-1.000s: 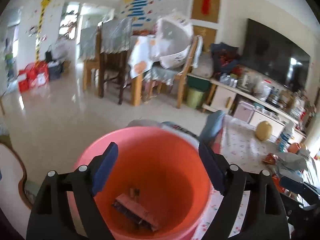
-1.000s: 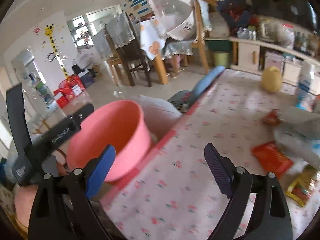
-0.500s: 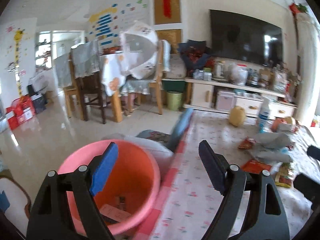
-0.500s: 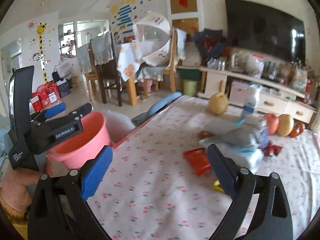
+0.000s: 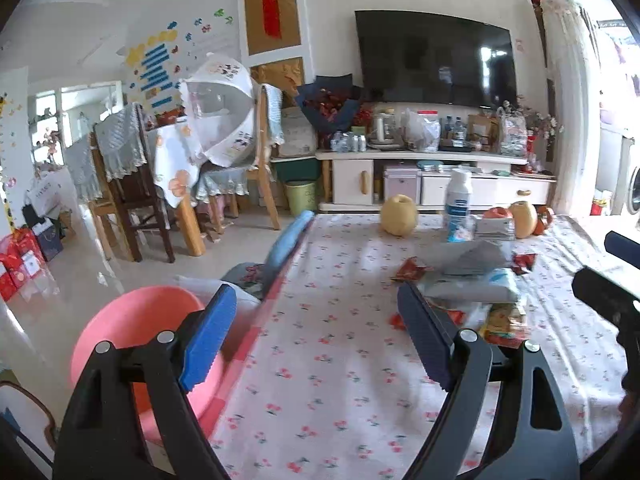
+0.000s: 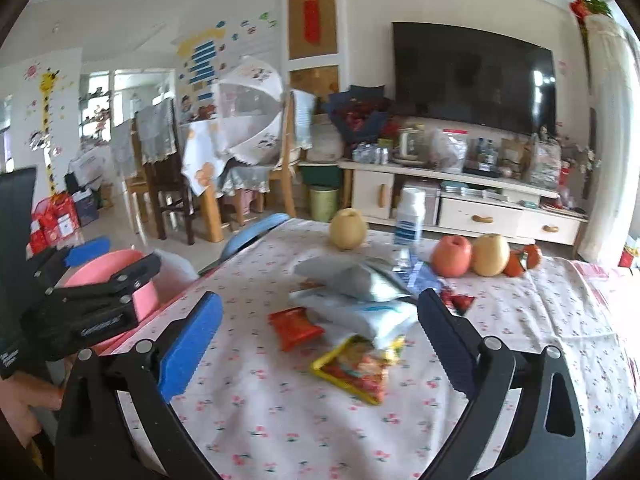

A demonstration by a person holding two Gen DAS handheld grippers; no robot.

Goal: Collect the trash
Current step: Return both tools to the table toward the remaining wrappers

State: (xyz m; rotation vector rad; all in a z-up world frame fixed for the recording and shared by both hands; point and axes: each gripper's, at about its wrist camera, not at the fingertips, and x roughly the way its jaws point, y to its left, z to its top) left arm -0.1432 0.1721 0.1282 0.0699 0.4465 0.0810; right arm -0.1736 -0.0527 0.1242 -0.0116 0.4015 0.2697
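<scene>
Pink basin [image 5: 132, 320] sits left of table [image 6: 540, 320]; left gripper [image 5: 316, 332] spread, right gripper [image 6: 320, 336] just widened, both empty.

Left gripper [image 5: 312, 336]: jaws wide apart, nothing between them, angled slightly downward.
Right gripper [image 6: 320, 340]: jaws have just been opening, now spread wide and empty, tilted slightly downward.
Left hand [image 6: 24, 404]: at 8 o'clock in the right wrist view, gripping the tool's handle.
</scene>
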